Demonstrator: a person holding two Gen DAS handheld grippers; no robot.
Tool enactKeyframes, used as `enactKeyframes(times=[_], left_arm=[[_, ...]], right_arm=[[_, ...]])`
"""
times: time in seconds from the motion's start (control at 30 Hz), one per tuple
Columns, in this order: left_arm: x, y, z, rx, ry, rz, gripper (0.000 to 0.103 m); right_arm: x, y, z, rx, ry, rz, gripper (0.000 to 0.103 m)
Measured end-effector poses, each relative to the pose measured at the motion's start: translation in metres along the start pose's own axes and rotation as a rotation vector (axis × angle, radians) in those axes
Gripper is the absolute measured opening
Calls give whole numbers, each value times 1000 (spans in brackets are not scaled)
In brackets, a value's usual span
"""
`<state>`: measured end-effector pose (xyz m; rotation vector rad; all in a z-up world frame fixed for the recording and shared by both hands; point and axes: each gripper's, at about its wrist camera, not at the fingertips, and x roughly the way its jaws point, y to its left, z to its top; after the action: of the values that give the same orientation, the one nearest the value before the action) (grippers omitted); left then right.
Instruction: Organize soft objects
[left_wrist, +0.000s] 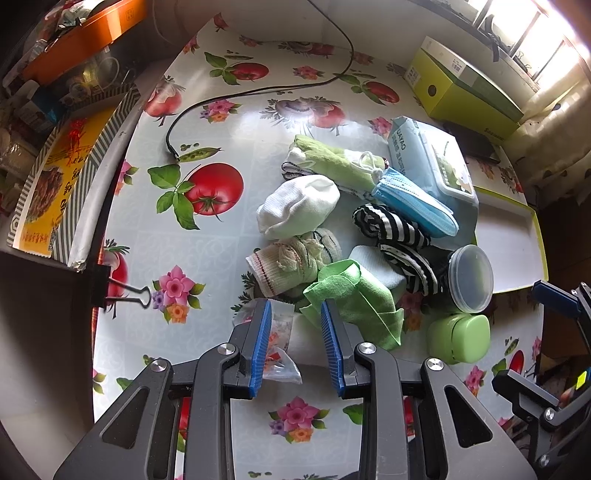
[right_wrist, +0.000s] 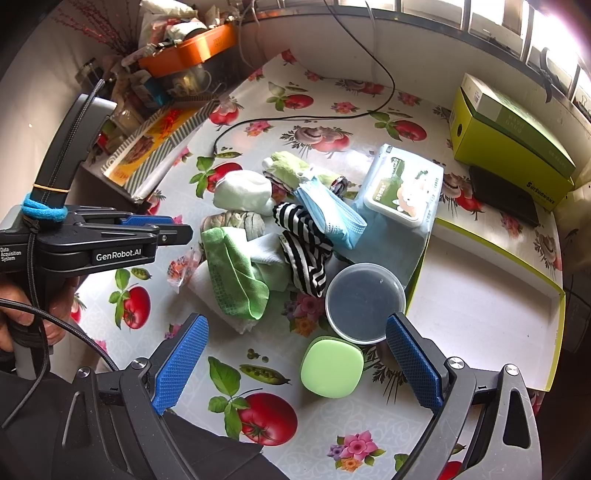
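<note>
A pile of soft things lies mid-table: a green cloth (left_wrist: 354, 299) (right_wrist: 236, 273), a white sock (left_wrist: 299, 206) (right_wrist: 242, 190), a beige rolled sock (left_wrist: 291, 258), a black-and-white striped cloth (left_wrist: 399, 232) (right_wrist: 306, 243), a blue face mask (left_wrist: 413, 199) (right_wrist: 328, 210) and a light green towel (left_wrist: 332, 158). My left gripper (left_wrist: 295, 314) is open, its jaws either side of a white cloth (left_wrist: 306, 336) at the pile's near edge. My right gripper (right_wrist: 295, 332) is open wide and empty, above a green case (right_wrist: 331, 367).
A wet-wipes pack (right_wrist: 402, 188), a round clear-lidded container (right_wrist: 364, 301) and an open white box lid (right_wrist: 480, 302) sit right. A green box (right_wrist: 509, 133) stands at the back. A black cable (left_wrist: 258, 92) crosses the tablecloth. A small plastic packet (left_wrist: 280, 354) lies under my left gripper.
</note>
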<state>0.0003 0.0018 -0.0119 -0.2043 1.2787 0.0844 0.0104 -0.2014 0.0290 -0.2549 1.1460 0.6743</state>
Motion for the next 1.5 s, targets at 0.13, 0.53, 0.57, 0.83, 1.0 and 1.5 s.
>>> enactKeyframes(times=[0.13, 0.53, 0.57, 0.83, 1.0, 1.5], left_arm=[[1, 0, 0, 5, 2, 5, 29], [4, 0, 0, 9, 12, 10, 29], [4, 1, 0, 6, 13, 6, 29], [5, 4, 0, -13, 13, -8, 29], [5, 3, 0, -10, 17, -7, 29], [7, 5, 3, -26, 17, -21, 29]], right_arm=[[4, 1, 2, -4, 3, 3, 98], [5, 2, 2, -10, 14, -12, 98], [5, 2, 2, -10, 14, -12, 98], [6, 2, 5, -10, 5, -14, 98], [7, 6, 10, -40, 1, -73, 98], [7, 4, 13, -29, -3, -4, 97]])
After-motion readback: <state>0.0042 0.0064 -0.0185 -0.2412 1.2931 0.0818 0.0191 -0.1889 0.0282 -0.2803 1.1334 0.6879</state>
